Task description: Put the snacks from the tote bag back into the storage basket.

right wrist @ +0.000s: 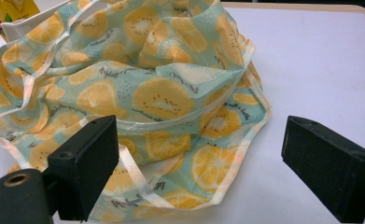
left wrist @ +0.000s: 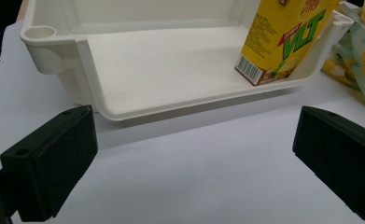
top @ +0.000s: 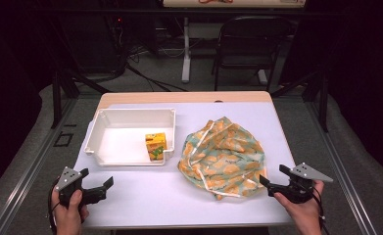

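Behind your white-topped table: grey carpeted floor, black folding metal chair, white desk leg, room dark.

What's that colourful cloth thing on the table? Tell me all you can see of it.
The bag is a crumpled heap of thin, slightly shiny fabric, pale teal printed with orange citrus slices and small dark lettering, edged with a pale cream binding strip. It lies slack and rumpled on the white table, right of the white tray, its left edge close beside the tray's corner. The right gripper stands open just before its near edge, not gripping it.
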The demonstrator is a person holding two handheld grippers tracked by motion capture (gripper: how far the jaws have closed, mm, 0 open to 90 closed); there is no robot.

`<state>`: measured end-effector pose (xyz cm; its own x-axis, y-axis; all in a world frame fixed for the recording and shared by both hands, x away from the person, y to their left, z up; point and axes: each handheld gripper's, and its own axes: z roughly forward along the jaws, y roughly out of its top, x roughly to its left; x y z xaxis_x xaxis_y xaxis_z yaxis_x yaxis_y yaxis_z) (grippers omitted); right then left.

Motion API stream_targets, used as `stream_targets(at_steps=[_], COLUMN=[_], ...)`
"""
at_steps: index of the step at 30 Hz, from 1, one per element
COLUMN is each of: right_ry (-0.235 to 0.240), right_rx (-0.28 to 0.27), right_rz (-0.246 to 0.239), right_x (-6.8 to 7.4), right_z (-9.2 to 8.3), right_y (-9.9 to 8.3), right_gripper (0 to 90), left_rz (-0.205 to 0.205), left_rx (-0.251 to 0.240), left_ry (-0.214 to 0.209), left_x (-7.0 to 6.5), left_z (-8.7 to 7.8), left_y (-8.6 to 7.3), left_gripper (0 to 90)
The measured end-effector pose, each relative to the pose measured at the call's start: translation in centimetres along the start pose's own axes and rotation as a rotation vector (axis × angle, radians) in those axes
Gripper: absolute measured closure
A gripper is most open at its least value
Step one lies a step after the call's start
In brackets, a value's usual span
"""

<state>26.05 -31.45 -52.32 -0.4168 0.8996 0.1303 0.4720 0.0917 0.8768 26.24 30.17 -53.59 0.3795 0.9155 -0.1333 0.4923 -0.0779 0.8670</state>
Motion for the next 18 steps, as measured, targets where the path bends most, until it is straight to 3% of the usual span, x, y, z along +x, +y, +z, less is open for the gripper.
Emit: stream_targets(at_steps=[6, 18], right_ry=[-0.006, -0.009], right_rx=[-0.007, 0.011], right_rz=[0.006, -0.001], right_x=[-0.34, -0.07], right_z=[0.10, 0.69], right_y=[0.19, -0.01], right_gripper=[10.2, 9.7], left_rz=[-0.021, -0.008], left_rx=[0.008, 0.014], left_ry=[0.014, 0.020], left_x=[0.42, 0.36], left_z=[0.58, 0.89], left_y=[0.05, 0.00], left_gripper=[0.2, 0.2])
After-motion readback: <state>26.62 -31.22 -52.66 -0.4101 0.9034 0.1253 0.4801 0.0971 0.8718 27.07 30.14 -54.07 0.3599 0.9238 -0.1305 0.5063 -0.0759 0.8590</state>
